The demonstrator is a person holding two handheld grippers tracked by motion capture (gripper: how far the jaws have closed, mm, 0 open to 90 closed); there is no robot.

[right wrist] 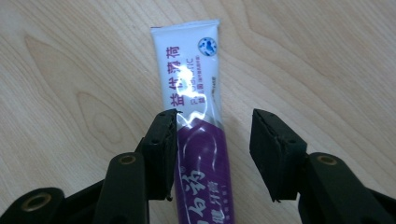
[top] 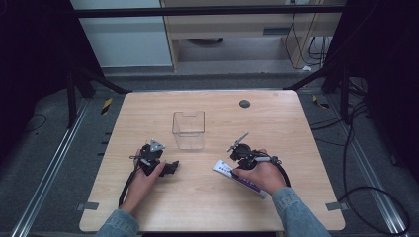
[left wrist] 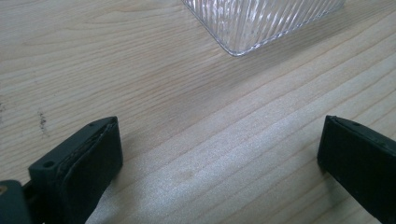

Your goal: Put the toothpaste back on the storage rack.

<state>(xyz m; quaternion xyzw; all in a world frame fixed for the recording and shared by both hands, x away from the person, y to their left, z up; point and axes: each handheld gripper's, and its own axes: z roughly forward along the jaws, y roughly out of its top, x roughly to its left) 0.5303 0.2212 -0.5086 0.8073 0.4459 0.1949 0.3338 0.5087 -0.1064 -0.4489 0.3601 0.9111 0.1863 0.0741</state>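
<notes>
A white and purple toothpaste tube [right wrist: 194,98] lies flat on the wooden table [top: 207,207], its crimped white end pointing away from me. My right gripper [right wrist: 215,121] is open and straddles the tube at the line between white and purple. Its left jaw touches the tube's edge and its right jaw stands apart. In the high view the tube [top: 225,169] lies slantwise under the right gripper [top: 241,159]. My left gripper [left wrist: 219,135] is wide open low over bare wood. In the high view the left gripper [top: 159,159] sits left of centre.
A clear ribbed plastic container [top: 188,129] stands upright in the middle of the table, and its corner [left wrist: 261,23] lies just beyond my left jaws. A small dark round disc [top: 244,103] sits near the far edge. Cables trail from both grippers.
</notes>
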